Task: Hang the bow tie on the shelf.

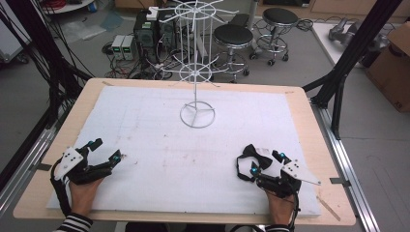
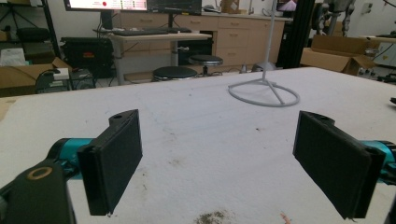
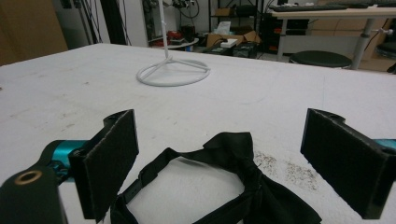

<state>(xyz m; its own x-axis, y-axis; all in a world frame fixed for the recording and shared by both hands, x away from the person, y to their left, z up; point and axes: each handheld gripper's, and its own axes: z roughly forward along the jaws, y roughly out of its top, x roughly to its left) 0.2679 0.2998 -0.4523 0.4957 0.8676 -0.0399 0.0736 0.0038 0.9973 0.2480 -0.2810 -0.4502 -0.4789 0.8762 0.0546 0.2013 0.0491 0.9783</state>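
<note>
Bow tie: black, strap looped, lying on the white mat at the near right, between the right tool's spread jaws.
Right tool: jaws wide, gripping nothing, the bow tie in the gap.
Left tool: near left, jaws wide, empty.
Wire display stand: white, upright, round base on the mat's far centre.
Table: light wood, under the mat.
</note>
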